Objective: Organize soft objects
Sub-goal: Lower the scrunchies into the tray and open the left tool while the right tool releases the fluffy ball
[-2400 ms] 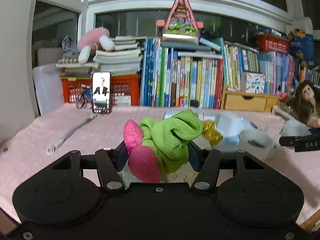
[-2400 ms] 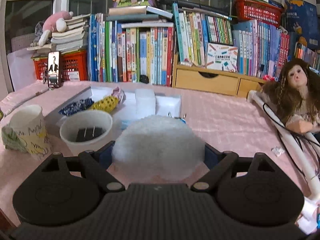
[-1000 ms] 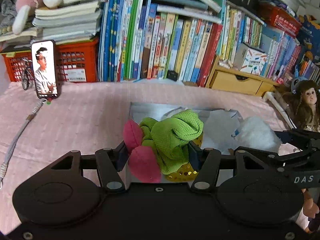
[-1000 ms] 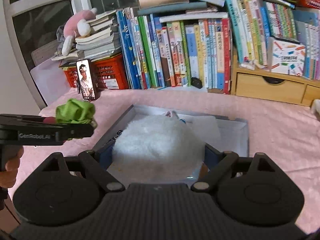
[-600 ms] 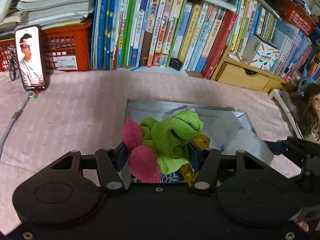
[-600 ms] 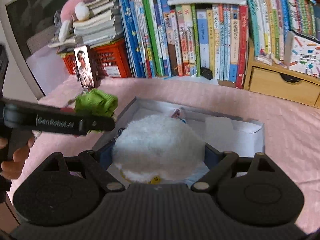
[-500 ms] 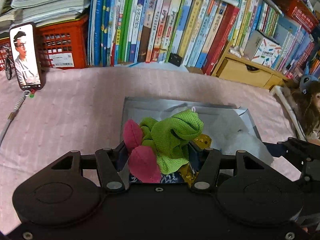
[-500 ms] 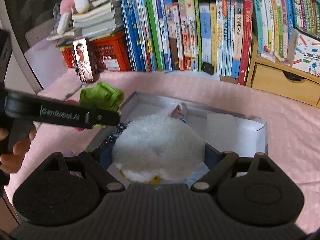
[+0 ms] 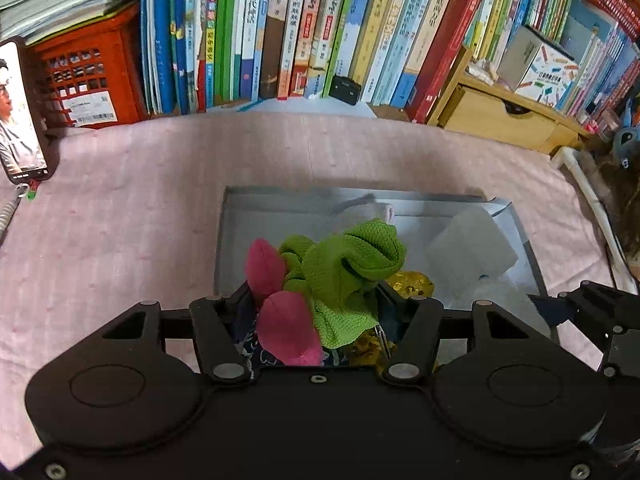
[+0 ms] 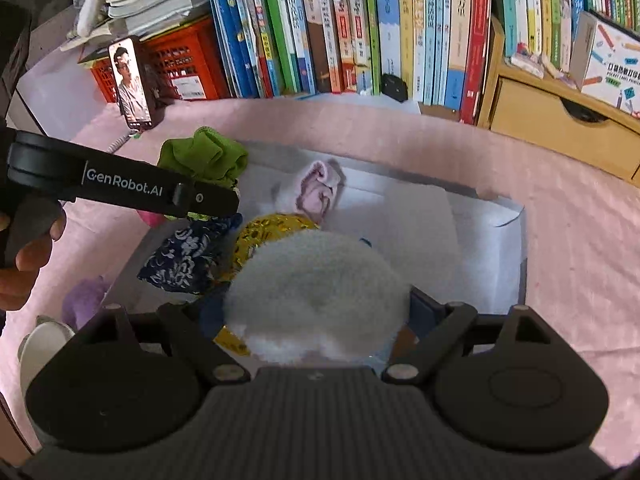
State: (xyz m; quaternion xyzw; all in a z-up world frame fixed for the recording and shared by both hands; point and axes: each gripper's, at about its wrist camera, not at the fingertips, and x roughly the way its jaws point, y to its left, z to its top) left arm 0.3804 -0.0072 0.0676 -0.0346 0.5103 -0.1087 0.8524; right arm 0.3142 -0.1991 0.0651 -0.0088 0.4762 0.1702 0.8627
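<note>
Both hand-held grippers [image 9: 316, 300] [image 10: 316, 308] angle downward, each clamped shut.

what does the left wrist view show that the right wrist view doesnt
Only the left wrist view: the pink pads of the green knitted toy held in the left gripper.

Only the right wrist view: the fluffy white ball in the right gripper, a navy floral pouch, a hand.

Both: the grey open box, gold sequin pouch.

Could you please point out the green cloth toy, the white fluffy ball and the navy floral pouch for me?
Green cloth toy [image 9: 344, 268], left wrist view, on its knotted green mesh body.
White fluffy ball [image 10: 316, 292], right wrist view, on its rounded top.
Navy floral pouch [image 10: 180, 258], right wrist view, on its printed fabric.
</note>
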